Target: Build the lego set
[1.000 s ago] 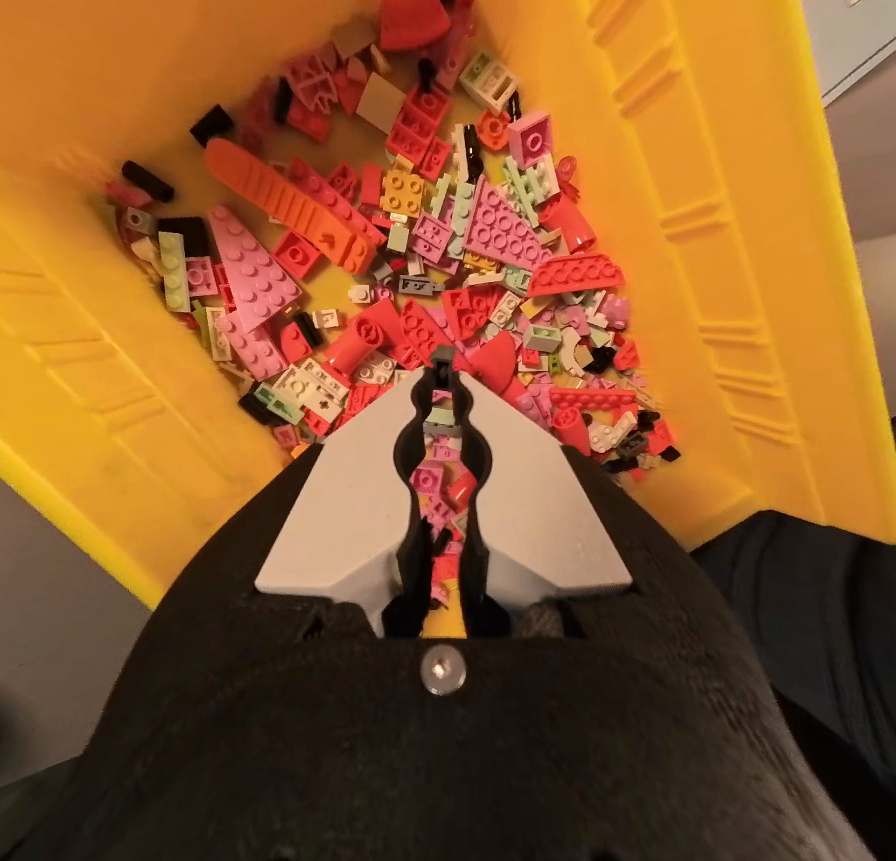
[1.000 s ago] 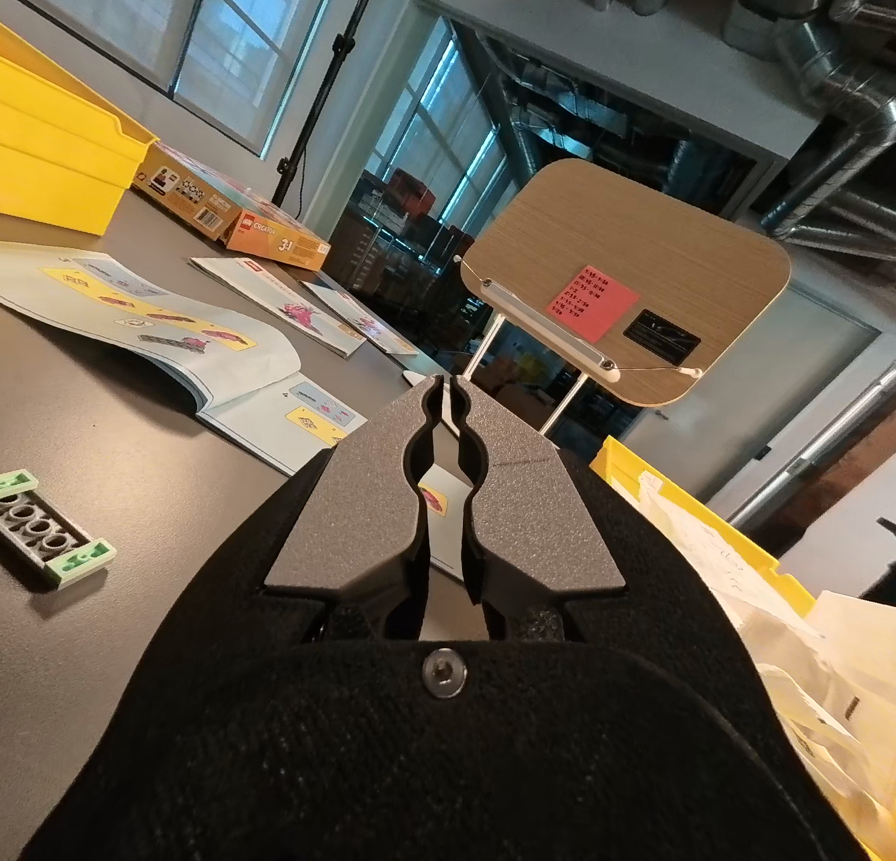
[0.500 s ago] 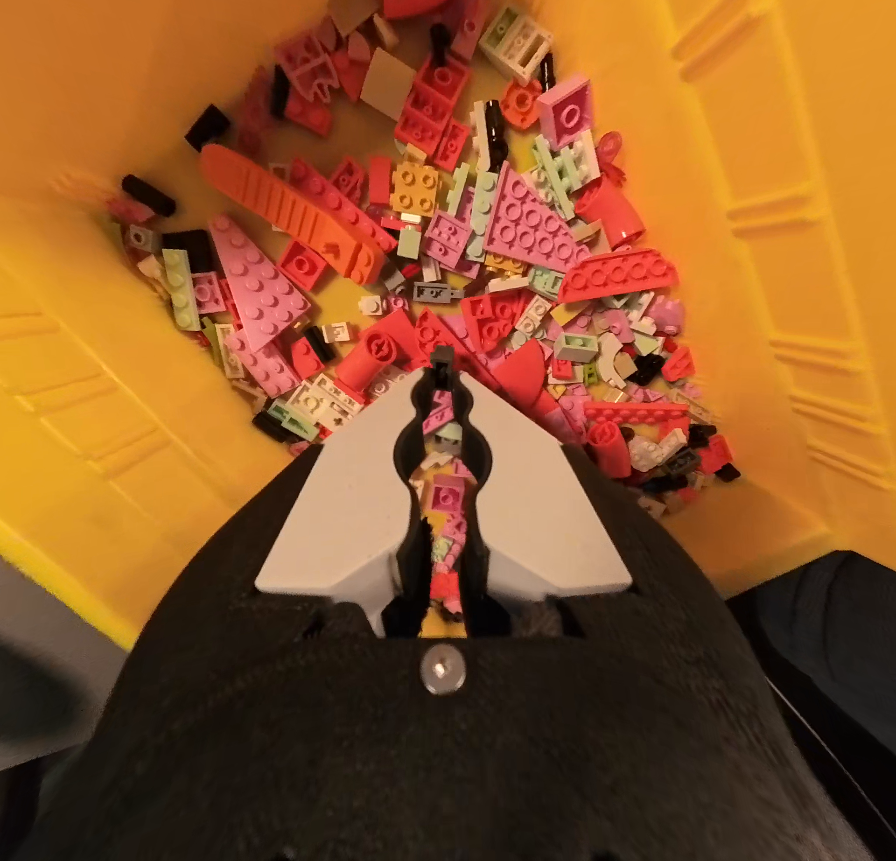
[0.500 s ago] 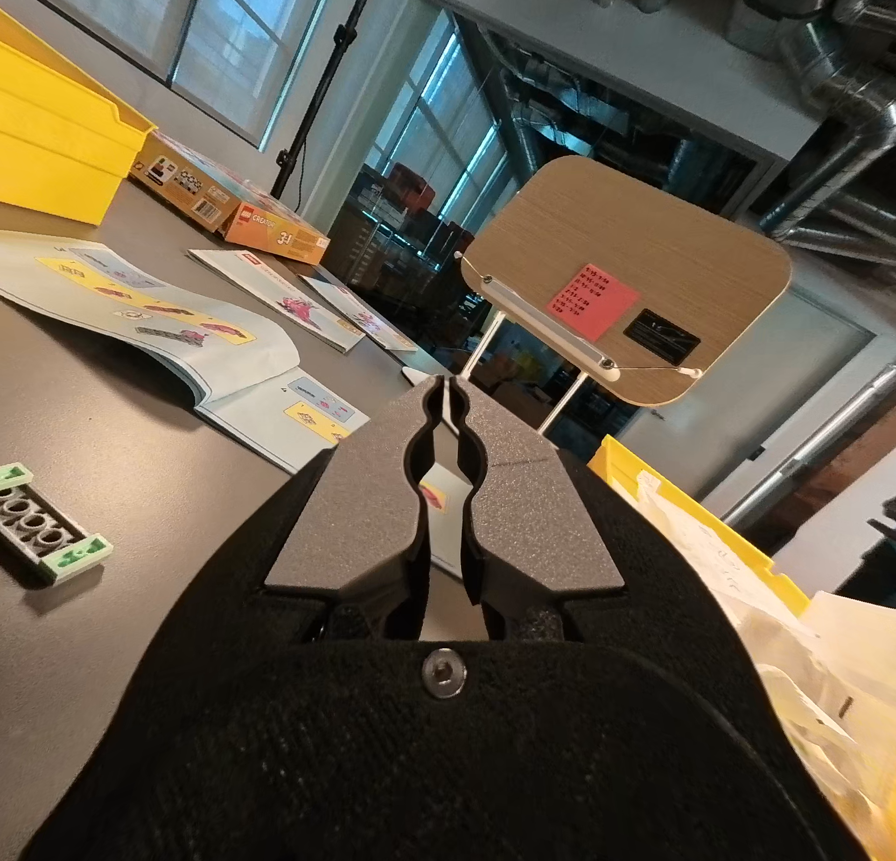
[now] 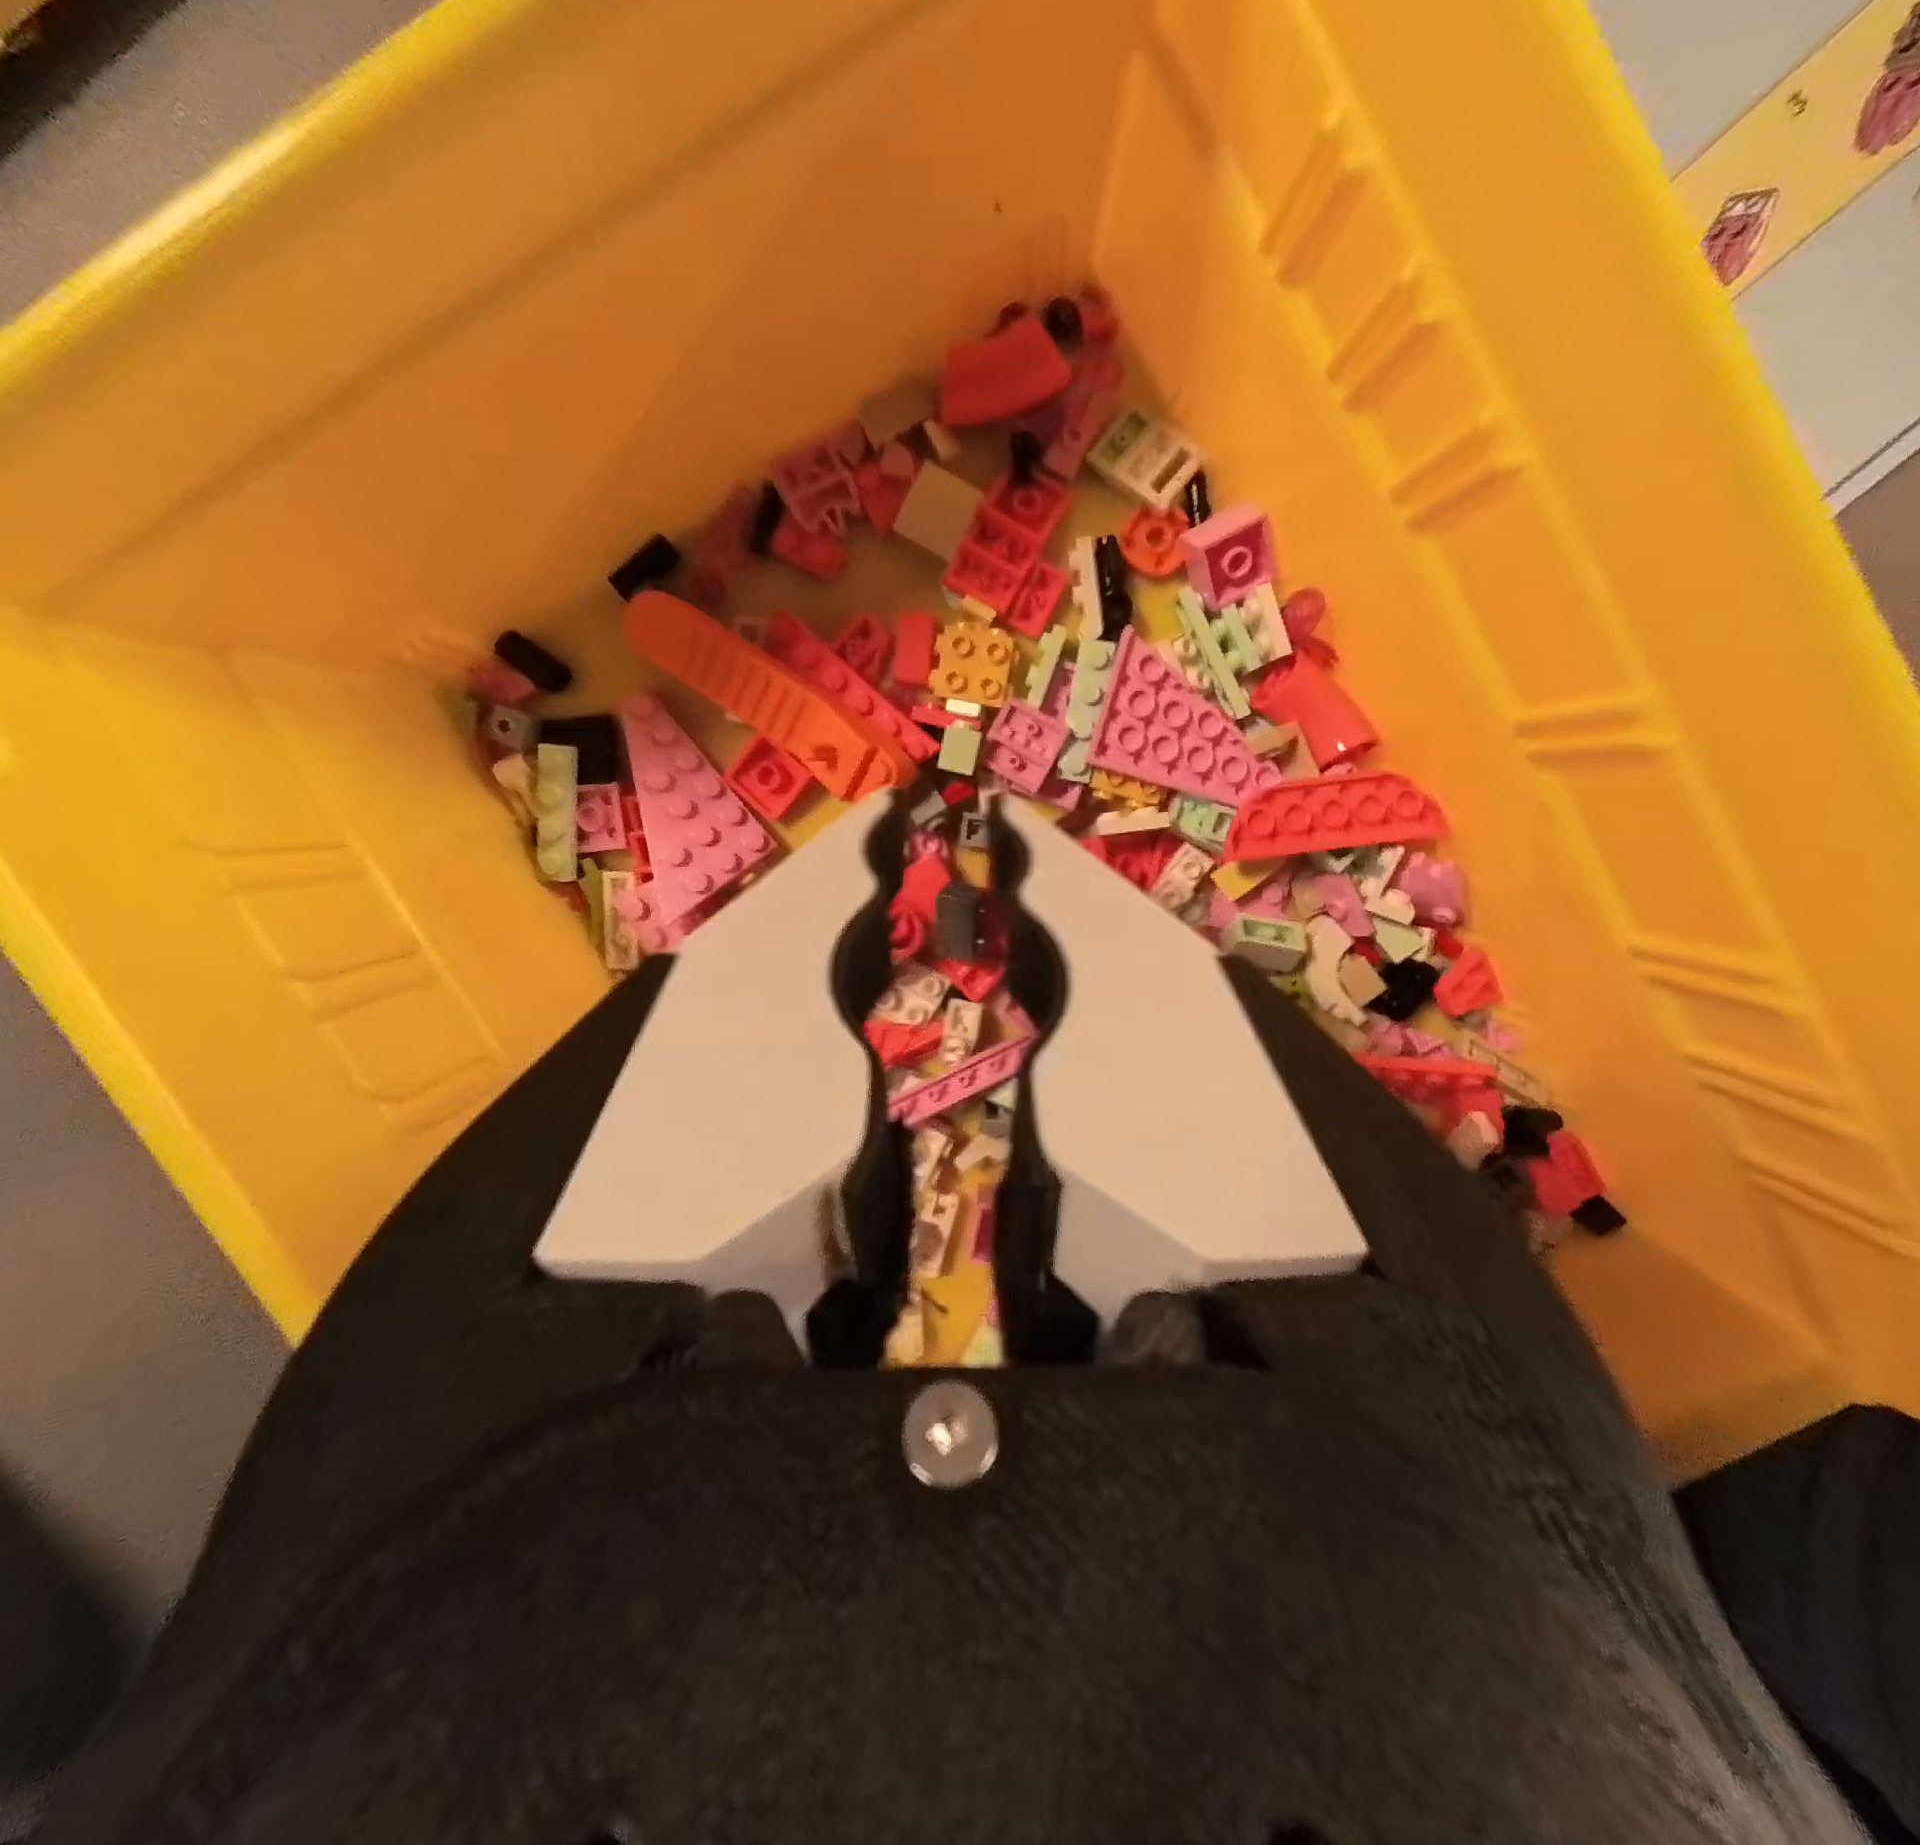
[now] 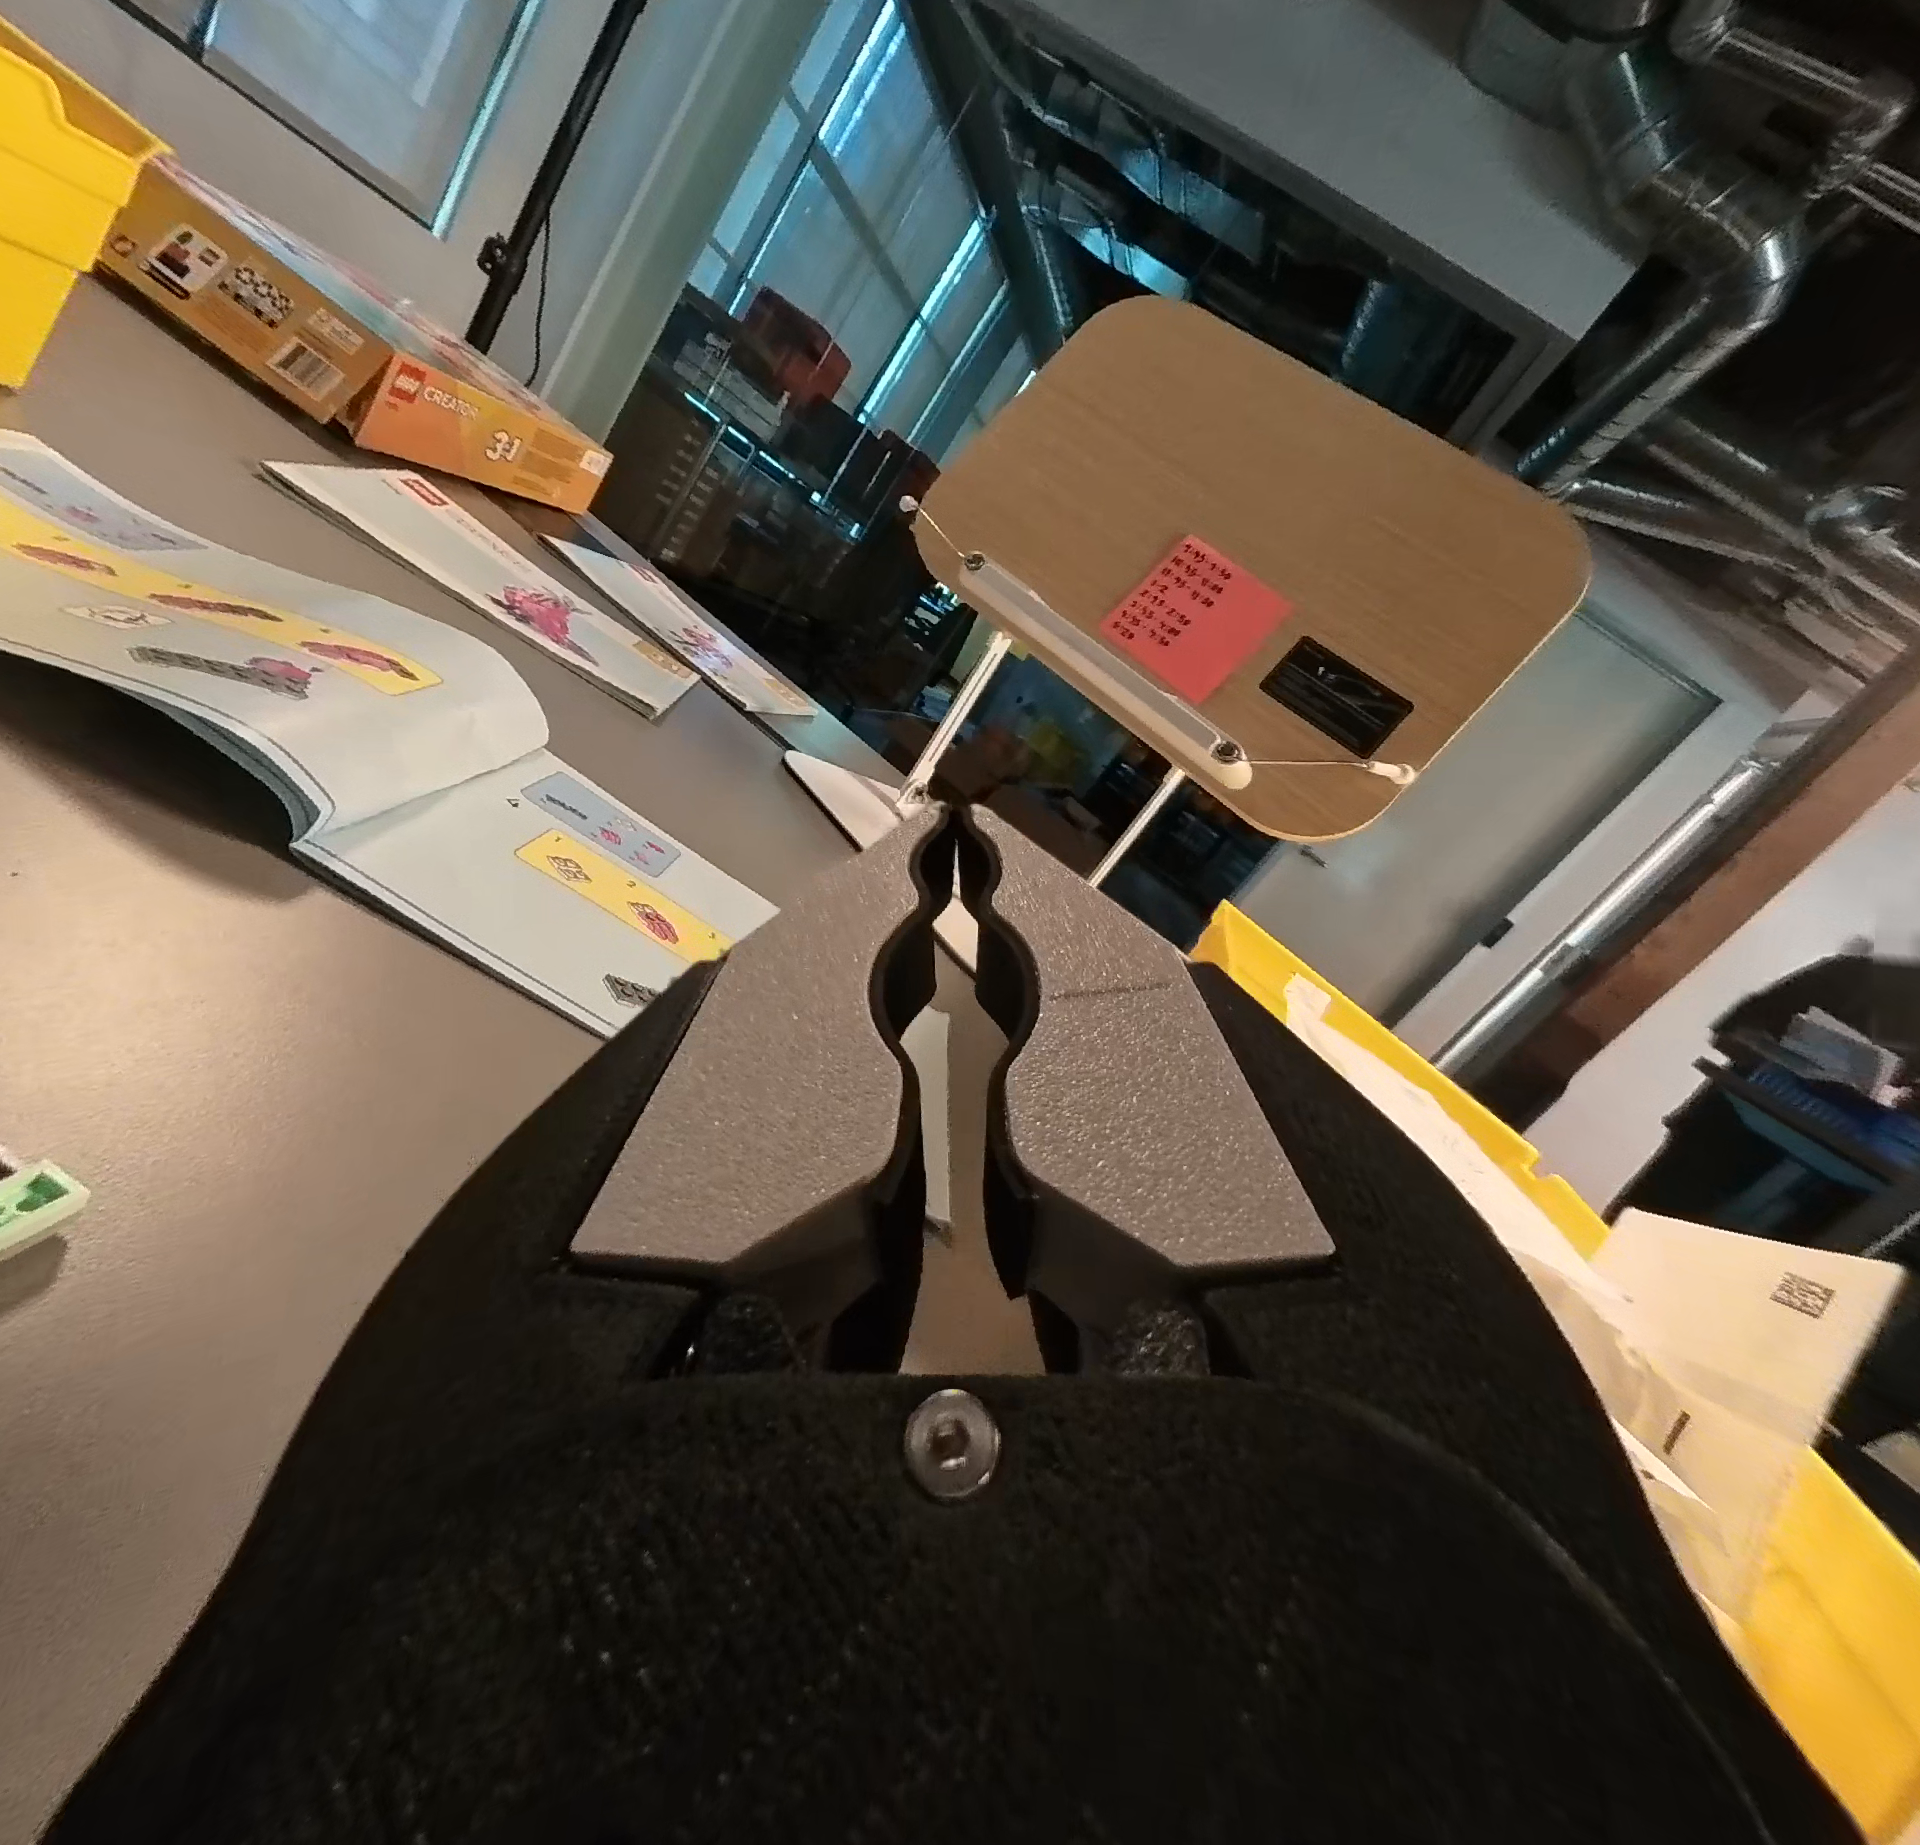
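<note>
My left gripper (image 5: 945,827) hangs over a yellow bin (image 5: 520,341) of loose toy bricks, mostly red, pink and pale green. Its jaws stand a little apart and the pads press on nothing. A small dark grey brick (image 5: 961,922) shows in the gap between the fingers, free of both pads, over the pile. An orange ribbed tool (image 5: 758,694) and a pink wedge plate (image 5: 1174,725) lie just beyond the tips. My right gripper (image 6: 954,813) is shut, tips touching, and points along a grey table (image 6: 260,1016) toward a wooden board on a stand (image 6: 1247,548).
An open instruction booklet (image 6: 312,715), further booklets and an orange box (image 6: 343,361) lie on the table. Stacked yellow bins (image 6: 52,195) stand at far left. A yellow bin with white paper bags (image 6: 1403,1068) is at right. A green and grey brick piece (image 6: 31,1208) sits at the left edge.
My left gripper held the dark grey brick at its tips; the jaws have opened, the brick has left the tips, and the gripper has drawn back from the pile. The right gripper stayed shut and shifted slightly.
</note>
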A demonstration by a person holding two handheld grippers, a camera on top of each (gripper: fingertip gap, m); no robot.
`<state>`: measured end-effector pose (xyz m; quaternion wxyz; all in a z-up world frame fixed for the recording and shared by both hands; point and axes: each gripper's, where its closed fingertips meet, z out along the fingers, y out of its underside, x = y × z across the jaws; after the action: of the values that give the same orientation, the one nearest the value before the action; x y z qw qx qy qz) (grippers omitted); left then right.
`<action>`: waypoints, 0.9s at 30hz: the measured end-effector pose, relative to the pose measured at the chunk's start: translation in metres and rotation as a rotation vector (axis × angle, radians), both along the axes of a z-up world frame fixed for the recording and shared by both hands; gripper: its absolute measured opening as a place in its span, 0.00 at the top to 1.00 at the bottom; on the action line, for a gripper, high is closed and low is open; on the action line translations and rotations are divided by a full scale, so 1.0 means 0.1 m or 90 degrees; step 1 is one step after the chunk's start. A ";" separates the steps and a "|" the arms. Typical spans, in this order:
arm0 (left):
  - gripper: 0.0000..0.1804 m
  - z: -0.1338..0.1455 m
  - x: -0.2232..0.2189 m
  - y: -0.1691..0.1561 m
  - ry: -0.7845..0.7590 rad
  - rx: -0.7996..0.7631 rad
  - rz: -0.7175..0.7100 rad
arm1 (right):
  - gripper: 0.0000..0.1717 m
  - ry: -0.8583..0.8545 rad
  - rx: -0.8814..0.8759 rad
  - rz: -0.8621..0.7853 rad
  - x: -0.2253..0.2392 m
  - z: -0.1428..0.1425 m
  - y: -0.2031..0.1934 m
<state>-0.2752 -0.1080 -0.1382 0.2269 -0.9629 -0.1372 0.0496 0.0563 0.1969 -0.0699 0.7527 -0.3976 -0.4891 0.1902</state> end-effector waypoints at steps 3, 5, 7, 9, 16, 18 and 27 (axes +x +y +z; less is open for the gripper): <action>1.00 -0.09 -0.05 -0.08 0.005 -0.057 -0.018 | 1.00 -0.009 0.003 -0.006 0.02 -0.02 0.03; 1.00 -0.16 0.03 -0.07 -0.030 -0.071 -0.042 | 1.00 -0.014 0.004 -0.009 0.03 -0.03 0.05; 1.00 -0.23 0.10 -0.05 -0.062 -0.078 -0.055 | 1.00 -0.018 0.005 -0.011 0.04 -0.05 0.07; 0.99 -0.28 0.11 -0.06 -0.068 -0.095 -0.059 | 1.00 -0.022 0.007 -0.012 0.04 -0.06 0.08; 1.00 -0.08 0.41 0.09 -0.083 0.002 -0.140 | 1.00 -0.030 0.014 -0.013 0.05 -0.07 0.06; 1.00 -0.02 0.49 0.05 -0.069 0.004 -0.150 | 1.00 -0.031 0.014 -0.013 0.04 -0.07 0.06; 1.00 -0.14 1.12 -0.40 -0.145 -0.106 -0.283 | 1.00 -0.013 -0.017 -0.013 0.07 -0.05 0.11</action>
<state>-0.1628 -0.1476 -0.1526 0.1353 -0.9841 0.0575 -0.0992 0.0633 0.2079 -0.0748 0.7439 -0.4149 -0.4902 0.1847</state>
